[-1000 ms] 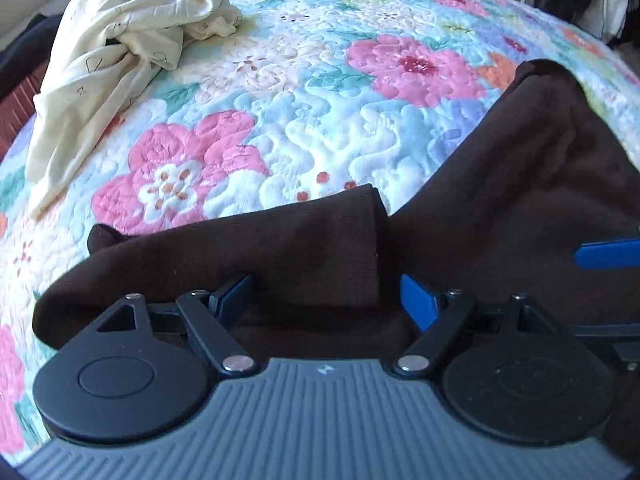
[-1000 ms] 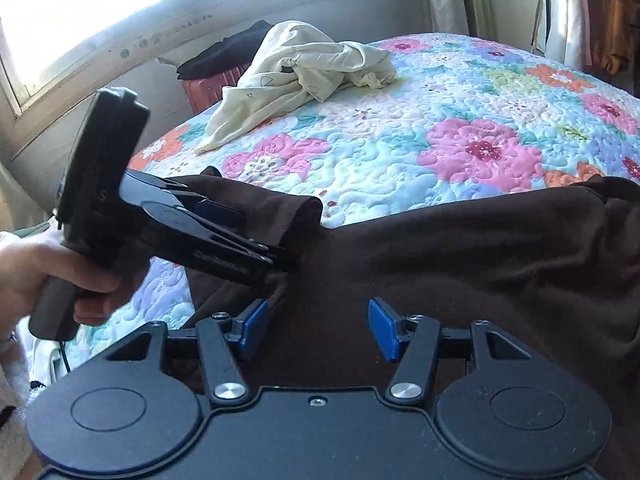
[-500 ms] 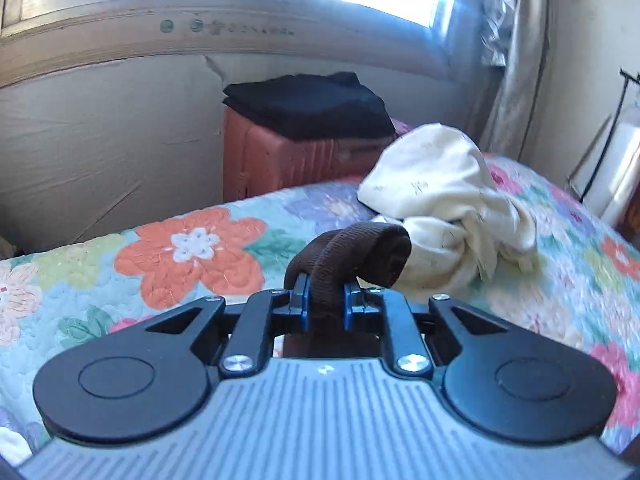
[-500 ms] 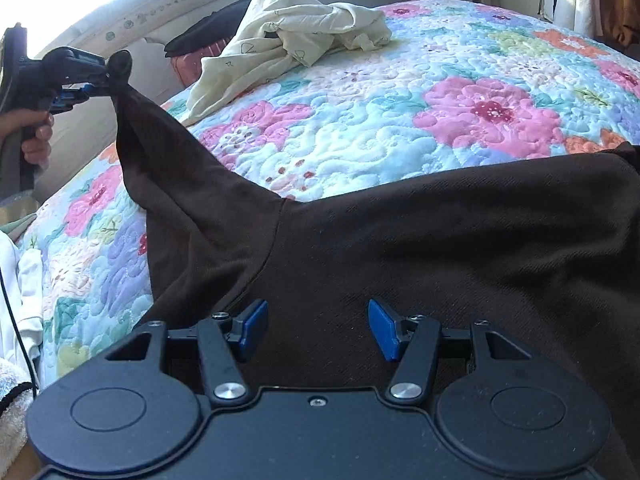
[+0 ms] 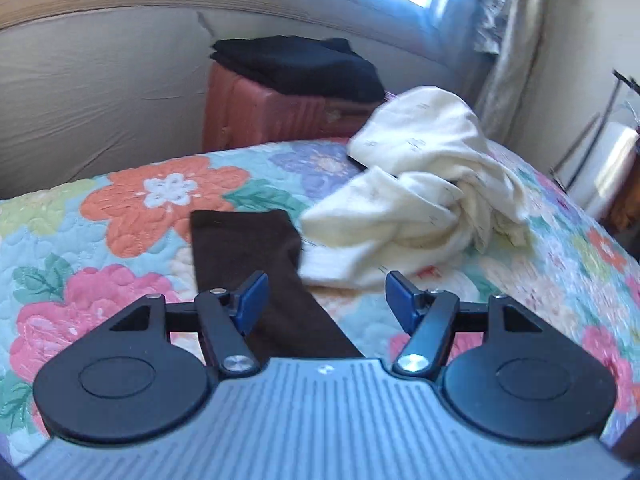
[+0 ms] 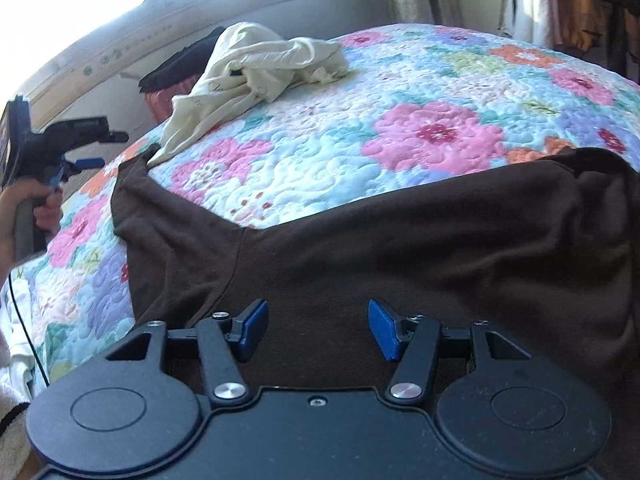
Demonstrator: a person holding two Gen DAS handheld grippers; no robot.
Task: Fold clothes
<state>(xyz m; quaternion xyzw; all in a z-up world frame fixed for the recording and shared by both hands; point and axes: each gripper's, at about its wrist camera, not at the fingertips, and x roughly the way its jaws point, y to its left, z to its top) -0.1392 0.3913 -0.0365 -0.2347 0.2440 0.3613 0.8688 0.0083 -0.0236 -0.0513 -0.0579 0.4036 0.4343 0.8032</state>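
Note:
A dark brown garment point(image 6: 400, 248) lies spread on the floral quilt point(image 6: 400, 92). Its sleeve point(image 5: 256, 256) lies flat and stretched out toward the bed's left edge, and also shows in the right wrist view point(image 6: 160, 220). My left gripper point(image 5: 324, 300) is open and empty just above the sleeve, and shows from the side in the right wrist view point(image 6: 86, 150), off the bed's left edge. My right gripper point(image 6: 314, 330) is open and empty over the garment's body.
A crumpled cream garment point(image 5: 420, 204) lies on the quilt beyond the sleeve end; it also shows in the right wrist view point(image 6: 256, 68). A red suitcase point(image 5: 260, 116) with folded black clothes point(image 5: 296, 64) stands by the wall under the window. Curtains hang at the right.
My left gripper was open over the sleeve, then shut on it and lifted it out to the left; now it has opened and the sleeve lies flat on the quilt. My right gripper stayed put.

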